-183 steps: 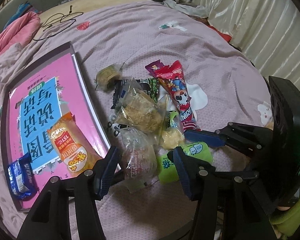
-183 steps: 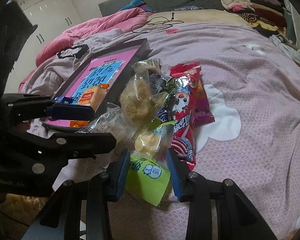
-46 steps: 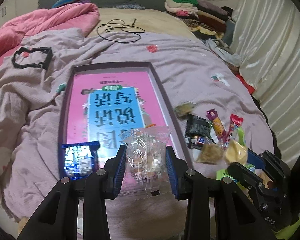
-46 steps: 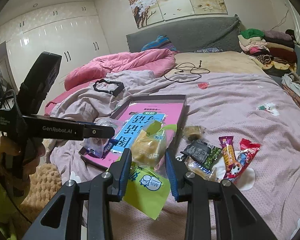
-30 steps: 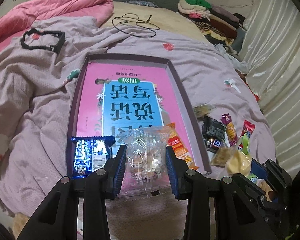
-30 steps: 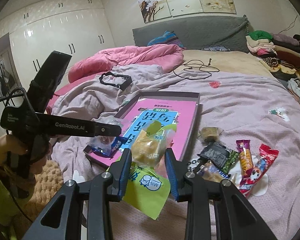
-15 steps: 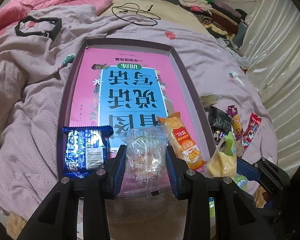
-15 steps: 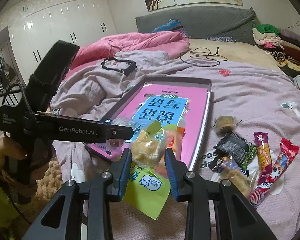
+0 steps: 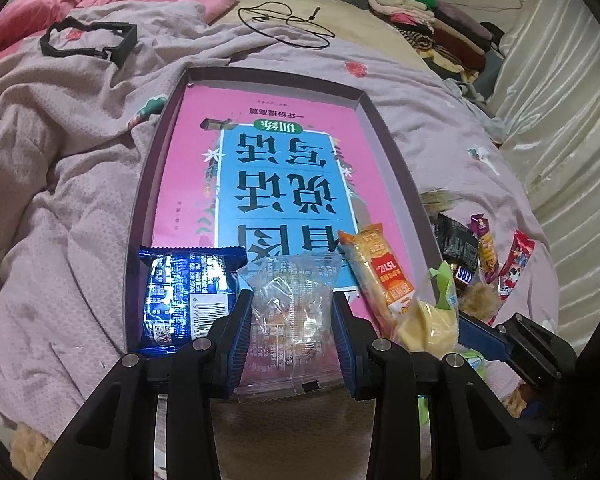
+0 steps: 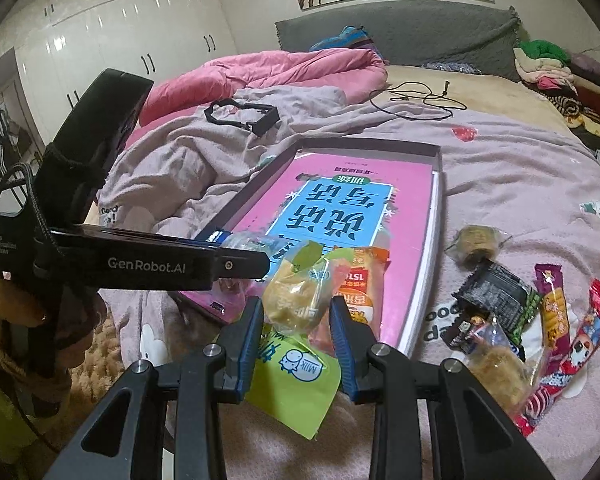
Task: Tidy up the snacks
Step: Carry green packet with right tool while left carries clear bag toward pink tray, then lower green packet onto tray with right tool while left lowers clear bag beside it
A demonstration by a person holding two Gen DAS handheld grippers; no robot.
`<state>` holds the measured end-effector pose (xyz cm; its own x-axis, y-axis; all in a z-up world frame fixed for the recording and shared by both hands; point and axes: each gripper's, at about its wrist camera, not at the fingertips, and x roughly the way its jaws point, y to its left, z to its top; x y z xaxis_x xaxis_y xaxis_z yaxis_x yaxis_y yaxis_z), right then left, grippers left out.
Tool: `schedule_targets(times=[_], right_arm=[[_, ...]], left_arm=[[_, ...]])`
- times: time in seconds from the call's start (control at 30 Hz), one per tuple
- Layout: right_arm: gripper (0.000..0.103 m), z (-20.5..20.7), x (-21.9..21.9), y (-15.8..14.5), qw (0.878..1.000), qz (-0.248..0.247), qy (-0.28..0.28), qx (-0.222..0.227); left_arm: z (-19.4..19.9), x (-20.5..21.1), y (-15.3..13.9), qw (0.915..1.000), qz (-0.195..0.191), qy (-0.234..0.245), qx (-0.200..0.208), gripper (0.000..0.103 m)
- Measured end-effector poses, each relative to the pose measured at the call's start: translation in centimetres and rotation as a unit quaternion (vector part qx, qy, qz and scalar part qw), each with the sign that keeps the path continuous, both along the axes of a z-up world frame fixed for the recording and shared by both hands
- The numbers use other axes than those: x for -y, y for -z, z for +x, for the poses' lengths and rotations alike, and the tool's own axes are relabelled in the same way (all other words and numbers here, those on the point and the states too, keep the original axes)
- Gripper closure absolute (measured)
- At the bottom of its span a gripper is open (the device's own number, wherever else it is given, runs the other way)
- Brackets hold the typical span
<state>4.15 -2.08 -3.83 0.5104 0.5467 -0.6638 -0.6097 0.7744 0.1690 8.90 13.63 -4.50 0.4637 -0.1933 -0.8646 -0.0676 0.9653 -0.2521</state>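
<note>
Snacks: the left tool (image 9: pixel 292 332) pinches a clear packet (image 9: pixel 290 316) over the tray's (image 9: pixel 140 216) near end, the right tool (image 10: pixel 296 324) seemingly pinching a green-wrapped bun (image 10: pixel 296 300) alongside.

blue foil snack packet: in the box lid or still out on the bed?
In. The blue foil snack packet lies flat inside the dark-rimmed cardboard box lid, at its near left corner, on the pink book cover.

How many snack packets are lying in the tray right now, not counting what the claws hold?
2. The blue packet in the tray's near-left corner; the orange packet by its right wall. The clear packet in the left claw hides some floor, so one might be covered.
</note>
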Motion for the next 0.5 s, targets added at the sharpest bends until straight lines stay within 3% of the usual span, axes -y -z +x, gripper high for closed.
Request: schedule_targets(times=[0.5], right_arm=[[0.069, 1.1, -2.0, 1.2, 1.000, -0.014, -0.009, -0.015]], left_arm=[[0.1, -0.9, 0.4, 0.9999, 0.002, -0.011, -0.004, 0.064]])
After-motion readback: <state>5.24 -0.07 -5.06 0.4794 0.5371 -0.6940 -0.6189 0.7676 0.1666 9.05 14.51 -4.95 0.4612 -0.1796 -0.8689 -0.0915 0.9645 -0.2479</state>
